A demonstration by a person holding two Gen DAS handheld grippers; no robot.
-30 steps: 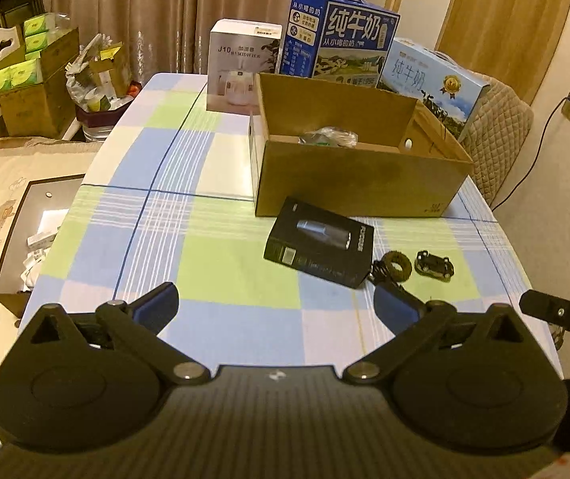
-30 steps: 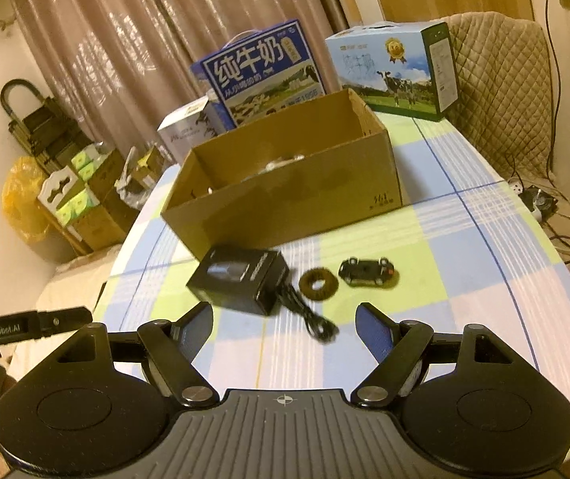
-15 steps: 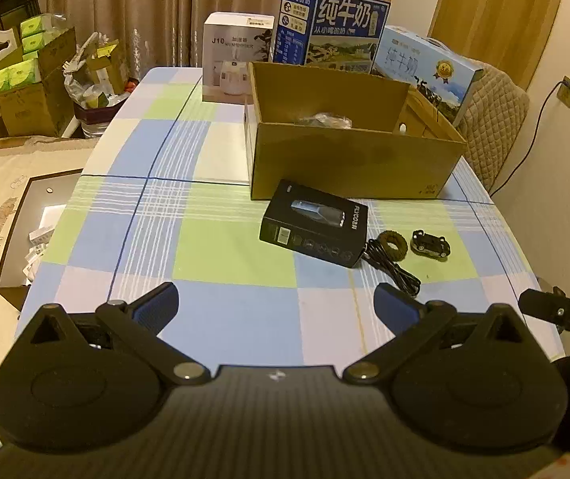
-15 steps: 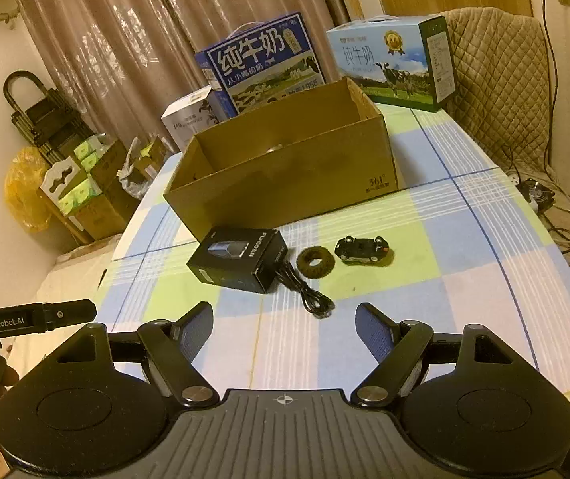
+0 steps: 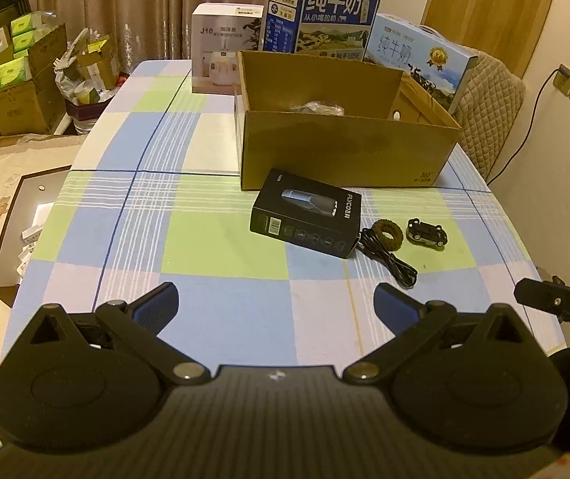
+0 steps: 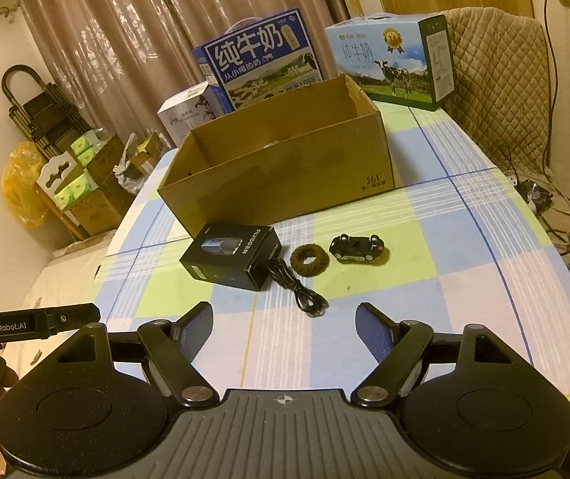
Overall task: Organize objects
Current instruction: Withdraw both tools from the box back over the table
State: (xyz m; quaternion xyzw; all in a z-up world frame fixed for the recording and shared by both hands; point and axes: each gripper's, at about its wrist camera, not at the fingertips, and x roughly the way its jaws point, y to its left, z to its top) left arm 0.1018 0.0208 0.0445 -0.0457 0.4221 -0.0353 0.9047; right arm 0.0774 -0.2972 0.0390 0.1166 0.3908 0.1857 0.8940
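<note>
Checked bench (image 5: pixel 213 247): cardboard box (image 5: pixel 345 155) upper centre; black carton (image 5: pixel 309 211), cable (image 6: pixel 297 283), ring (image 6: pixel 309 260), toy car (image 6: pixel 357 246) frame centre. Left claw (image 5: pixel 275 303), right claw (image 6: pixel 285 319) spread, empty. Advise: straddle carton squarely, pinch firmly, lift clear of cable.

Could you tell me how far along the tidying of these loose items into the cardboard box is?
Barely begun. The cardboard box already holds something, unclear what. Both tongs, left and right, are open and empty. The black box, cable, hair tie and toy car remain on the table.
</note>
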